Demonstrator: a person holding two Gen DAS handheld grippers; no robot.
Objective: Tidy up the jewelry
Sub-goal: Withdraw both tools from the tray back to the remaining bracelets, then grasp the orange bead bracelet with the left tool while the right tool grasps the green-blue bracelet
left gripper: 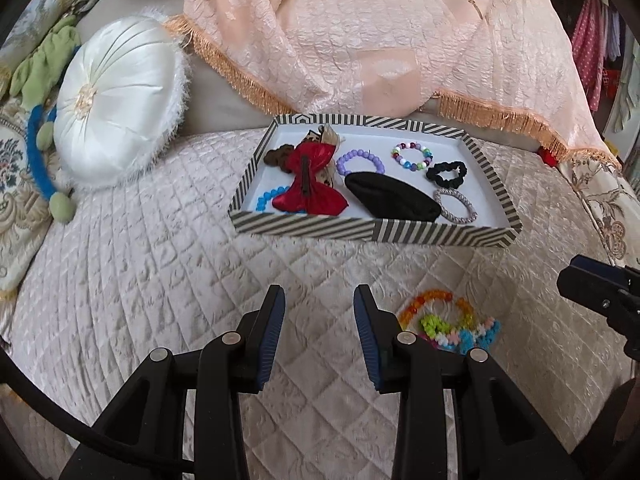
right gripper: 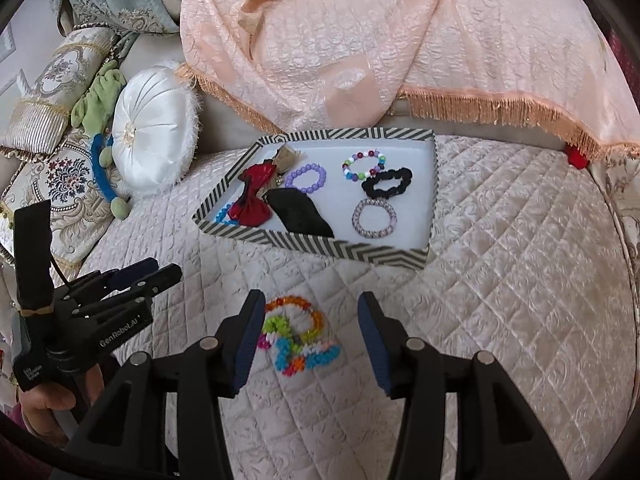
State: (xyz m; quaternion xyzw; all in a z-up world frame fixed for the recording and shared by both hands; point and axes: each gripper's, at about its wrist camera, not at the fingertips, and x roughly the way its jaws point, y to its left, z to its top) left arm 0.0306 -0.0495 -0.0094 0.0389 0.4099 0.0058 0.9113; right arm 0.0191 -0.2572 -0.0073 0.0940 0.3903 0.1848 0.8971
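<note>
A striped shallow box [left gripper: 304, 229] [right gripper: 280, 240] sits on the quilted bed. It holds a red bow [left gripper: 308, 184] [right gripper: 252, 200], a black pouch [left gripper: 392, 198] [right gripper: 300, 210], a purple bead bracelet [left gripper: 360, 160] [right gripper: 306, 178], a multicolour bead bracelet [left gripper: 412, 156] [right gripper: 364, 166], a black scrunchie [left gripper: 446, 174] [right gripper: 386, 184] and a grey hair tie [left gripper: 454, 206] [right gripper: 374, 218]. An orange bead bracelet [left gripper: 436, 304] [right gripper: 296, 312] and a neon bead bracelet [left gripper: 460, 334] [right gripper: 300, 350] lie on the quilt in front of the box. My left gripper [left gripper: 320, 316] [right gripper: 144, 272] is open and empty, left of them. My right gripper [right gripper: 310, 324] is open, its fingers either side of them.
A white round satin cushion [left gripper: 116, 100] [right gripper: 156, 132] and patterned pillows [right gripper: 60, 184] lie to the left. A peach fringed cloth [left gripper: 380, 40] [right gripper: 400, 40] drapes behind the box. A green and blue soft toy [left gripper: 44, 128] [right gripper: 100, 136] lies by the cushion.
</note>
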